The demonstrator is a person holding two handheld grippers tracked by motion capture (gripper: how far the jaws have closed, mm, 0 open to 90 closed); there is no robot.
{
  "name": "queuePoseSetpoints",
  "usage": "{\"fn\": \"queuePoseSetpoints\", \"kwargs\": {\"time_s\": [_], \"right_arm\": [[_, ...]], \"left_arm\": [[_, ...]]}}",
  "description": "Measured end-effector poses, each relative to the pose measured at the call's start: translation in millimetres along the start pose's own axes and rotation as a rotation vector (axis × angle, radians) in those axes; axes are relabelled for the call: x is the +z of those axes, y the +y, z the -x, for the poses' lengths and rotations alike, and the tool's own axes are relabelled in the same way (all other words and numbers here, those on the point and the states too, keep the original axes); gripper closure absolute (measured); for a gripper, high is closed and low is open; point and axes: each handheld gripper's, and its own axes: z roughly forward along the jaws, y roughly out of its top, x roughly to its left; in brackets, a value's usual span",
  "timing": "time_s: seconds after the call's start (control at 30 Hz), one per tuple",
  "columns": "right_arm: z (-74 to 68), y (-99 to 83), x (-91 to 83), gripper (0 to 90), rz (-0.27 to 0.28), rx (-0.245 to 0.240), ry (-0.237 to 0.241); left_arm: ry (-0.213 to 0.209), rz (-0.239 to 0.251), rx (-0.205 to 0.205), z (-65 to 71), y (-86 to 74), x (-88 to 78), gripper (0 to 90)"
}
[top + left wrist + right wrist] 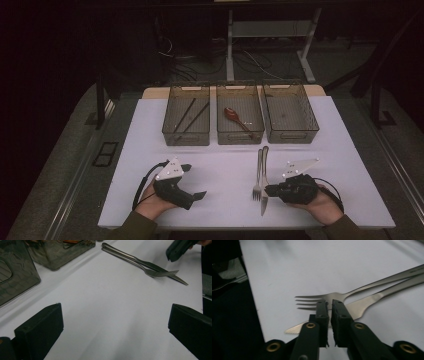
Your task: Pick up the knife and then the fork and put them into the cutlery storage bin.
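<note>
- Right gripper (267, 190), held in the person's right hand (325, 204), is lying low near the front edge of the table (225, 215), toward its right side, jaws pointing left across the surface.
- Its jaws are standing nearly together, a thin slit between the pads. In the right gripper view the tips (329, 305) are sitting over the fork's head and the knife blade; whether they are pinching any metal I cannot tell.
- Fork (258, 186) is lying flat just in front of those tips, tines toward the front edge, handle running back toward the bins.
- Knife (264, 202) is lying against the fork on its right, blade tip reaching nearer the front edge than the tines; the two handles are touching at the far end.
- Left gripper (192, 181), in the left hand (150, 205), is resting near the front edge on the left side, well apart from the cutlery.
- Its jaws are standing wide, with bare white table between the two pads (40, 332).
- Three clear bins are sitting in a row along the back edge.
- Left bin (186, 132) is holding dark chopsticks (192, 114).
- Middle bin (240, 135) is holding a reddish-brown spoon (235, 117).
- Right bin (291, 134) is standing just beside the middle one.
</note>
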Motion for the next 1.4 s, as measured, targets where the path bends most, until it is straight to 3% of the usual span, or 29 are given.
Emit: {"fn": "queuePoseSetpoints", "kwargs": {"time_s": [0.47,1.0,1.4], "right_arm": [[-19.6,-2.5,12.6,90.0,-0.047,-0.058,0.049],[-18.5,-5.3,12.9,90.0,-0.055,-0.033,0.038],[-15.6,10.3,32.0,90.0,-0.040,-0.041,0.050]], "left_arm": [[0.000,-0.003,-0.001,-0.1,-0.4,0.3,0.0],[0.002,-0.002,0.000,-0.1,-0.3,-0.1,0.0],[0.000,-0.005,0.012,-0.2,0.1,0.2,0.0]]}}
